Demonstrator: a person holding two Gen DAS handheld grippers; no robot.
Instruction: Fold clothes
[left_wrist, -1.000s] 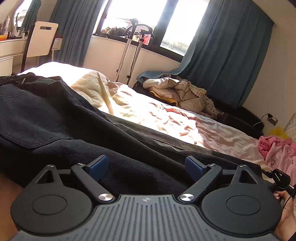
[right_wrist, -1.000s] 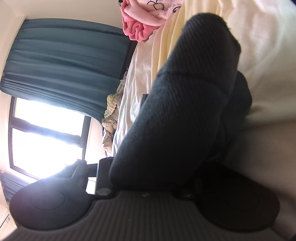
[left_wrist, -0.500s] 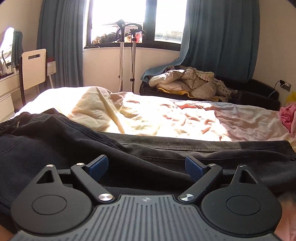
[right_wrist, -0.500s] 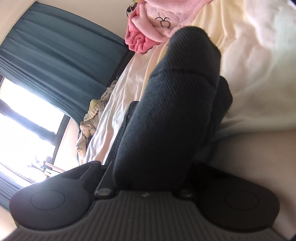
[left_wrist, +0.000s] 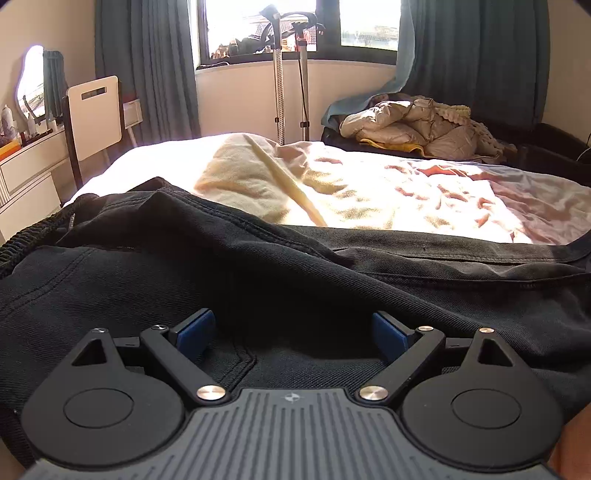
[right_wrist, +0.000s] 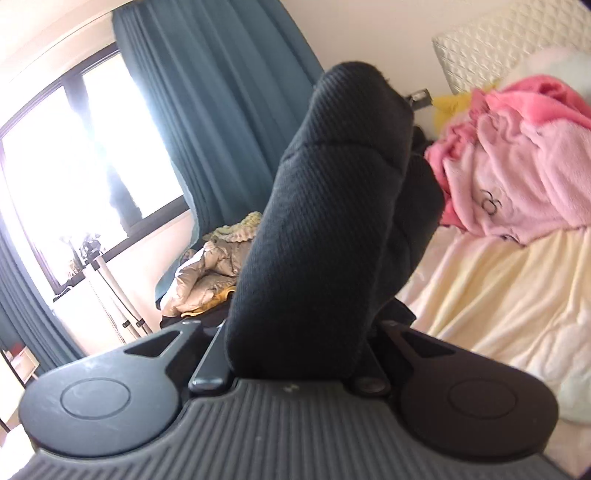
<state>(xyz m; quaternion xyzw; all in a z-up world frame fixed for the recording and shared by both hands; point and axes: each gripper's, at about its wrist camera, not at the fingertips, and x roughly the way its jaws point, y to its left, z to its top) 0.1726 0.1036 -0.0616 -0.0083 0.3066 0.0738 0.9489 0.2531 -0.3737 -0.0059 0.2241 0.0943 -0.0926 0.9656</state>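
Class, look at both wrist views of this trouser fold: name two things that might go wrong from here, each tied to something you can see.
1. The right gripper pinches a thick bunch of the black trousers; layers may slip out unevenly.
2. The left gripper is open over the black trousers, holding nothing, so a pull from the right might drag them across the bed, perhaps rumpling the fold.

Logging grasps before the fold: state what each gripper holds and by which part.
Right gripper: shut on the black trousers, on a bunched fold; which part cannot be told. Left gripper: open over the trousers, holding nothing.
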